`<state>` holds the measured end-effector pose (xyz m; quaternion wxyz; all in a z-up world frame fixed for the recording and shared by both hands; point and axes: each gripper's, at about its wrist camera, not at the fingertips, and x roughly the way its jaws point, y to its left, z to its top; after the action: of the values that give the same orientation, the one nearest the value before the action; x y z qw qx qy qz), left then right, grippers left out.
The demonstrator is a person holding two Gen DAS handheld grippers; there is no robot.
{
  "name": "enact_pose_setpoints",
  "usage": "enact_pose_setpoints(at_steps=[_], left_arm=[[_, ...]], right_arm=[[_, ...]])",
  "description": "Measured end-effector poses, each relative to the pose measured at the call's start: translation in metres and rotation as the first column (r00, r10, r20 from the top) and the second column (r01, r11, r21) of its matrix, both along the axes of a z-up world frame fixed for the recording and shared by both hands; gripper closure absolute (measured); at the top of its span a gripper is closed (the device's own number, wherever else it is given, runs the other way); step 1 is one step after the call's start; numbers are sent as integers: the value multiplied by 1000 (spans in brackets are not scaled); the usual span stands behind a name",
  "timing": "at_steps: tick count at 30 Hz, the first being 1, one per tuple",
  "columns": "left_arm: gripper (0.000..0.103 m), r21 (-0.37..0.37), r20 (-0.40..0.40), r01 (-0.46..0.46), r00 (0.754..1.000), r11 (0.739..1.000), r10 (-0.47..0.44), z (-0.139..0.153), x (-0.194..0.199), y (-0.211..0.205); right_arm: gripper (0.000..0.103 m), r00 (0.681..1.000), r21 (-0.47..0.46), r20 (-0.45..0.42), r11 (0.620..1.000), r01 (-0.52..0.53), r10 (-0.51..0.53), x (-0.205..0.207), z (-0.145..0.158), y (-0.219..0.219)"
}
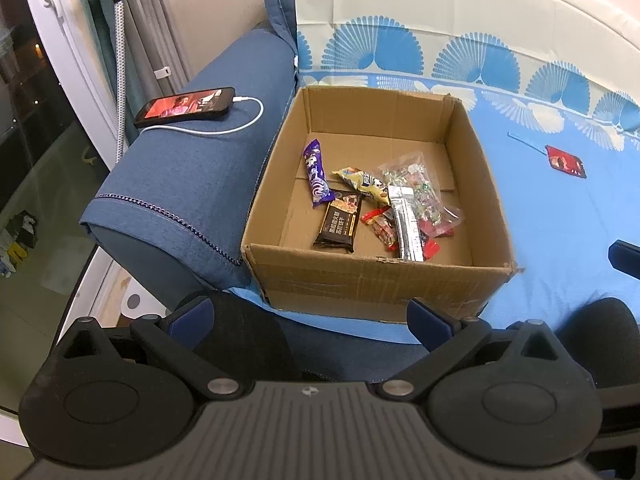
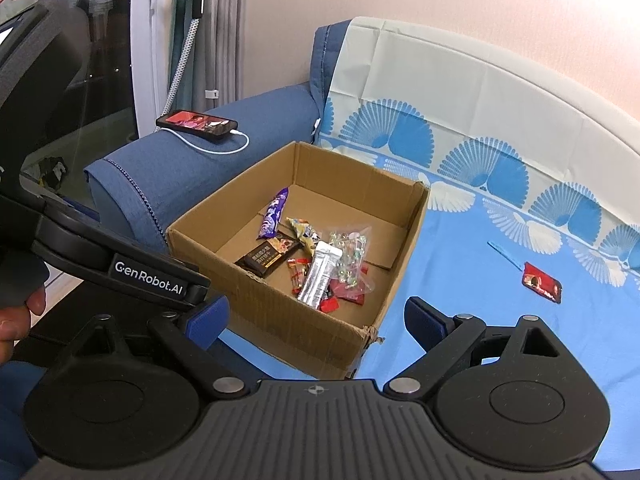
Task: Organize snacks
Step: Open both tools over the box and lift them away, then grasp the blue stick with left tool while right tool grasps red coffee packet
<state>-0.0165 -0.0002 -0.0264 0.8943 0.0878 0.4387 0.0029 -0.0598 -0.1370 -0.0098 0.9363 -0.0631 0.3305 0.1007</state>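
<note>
An open cardboard box [image 1: 372,280] [image 2: 320,336] sits on the blue sheet beside the sofa arm. Inside lie several snacks: a purple wrapper [image 1: 316,174] [image 2: 274,214], a dark brown bar [image 1: 338,222] [image 2: 270,257], a yellow pack [image 1: 360,182], a silver sachet [image 1: 406,224] [image 2: 320,278], a clear candy bag [image 1: 420,188] [image 2: 350,252] and small red packets [image 1: 382,222]. A red packet [image 1: 566,162] [image 2: 542,282] lies alone on the sheet to the right. My left gripper [image 1: 310,316] hangs open before the box's near wall. My right gripper [image 2: 316,320] is open too, empty, near the box's front corner.
A phone [image 1: 184,106] [image 2: 198,124] with a white charging cable rests on the blue sofa arm [image 1: 192,184] left of the box. A thin blue strip [image 2: 505,254] lies near the lone red packet. The left gripper's body [image 2: 120,268] and a hand [image 2: 16,320] fill the right view's left side.
</note>
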Motion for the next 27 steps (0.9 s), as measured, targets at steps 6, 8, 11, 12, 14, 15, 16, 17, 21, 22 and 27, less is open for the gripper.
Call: enact_pose_setpoints(at_steps=[6, 8, 11, 12, 14, 15, 16, 17, 21, 22, 27], left_arm=[[0, 18, -21, 2, 1000, 1000, -2, -7, 6, -4], [0, 25, -28, 3, 1000, 1000, -2, -9, 7, -5], [0, 38, -39, 4, 999, 999, -3, -12, 11, -9], [0, 43, -43, 5, 999, 999, -3, -14, 12, -10], [0, 53, -50, 8, 999, 999, -5, -16, 14, -13], [0, 58, -53, 10, 999, 998, -6, -17, 15, -15], [0, 63, -57, 12, 998, 998, -8, -18, 16, -17], [0, 69, -59, 14, 998, 997, -10, -19, 17, -19], [0, 93, -70, 28, 997, 995, -21, -21, 24, -29], [0, 100, -71, 35, 997, 994, -28, -21, 26, -33], [0, 118, -78, 113, 991, 986, -104, -18, 39, -62]], right_arm=[[8, 1000, 16, -25, 1000, 0, 1, 5, -6, -4], [8, 999, 22, -35, 1000, -1, 2, 7, -9, -6], [8, 999, 34, -49, 999, -1, 2, 11, -13, -9], [8, 999, 37, -54, 999, 0, 2, 11, -14, -10], [8, 998, 46, -64, 999, 2, 1, 13, -17, -12], [8, 998, 51, -69, 999, 4, 0, 14, -19, -14], [8, 997, 56, -73, 998, 5, -1, 15, -20, -16], [8, 997, 61, -77, 998, 7, -2, 16, -21, -18], [8, 996, 88, -92, 996, 18, -10, 21, -27, -27], [8, 996, 95, -93, 995, 22, -13, 22, -28, -31], [8, 993, 122, -91, 989, 83, -73, 29, -32, -60]])
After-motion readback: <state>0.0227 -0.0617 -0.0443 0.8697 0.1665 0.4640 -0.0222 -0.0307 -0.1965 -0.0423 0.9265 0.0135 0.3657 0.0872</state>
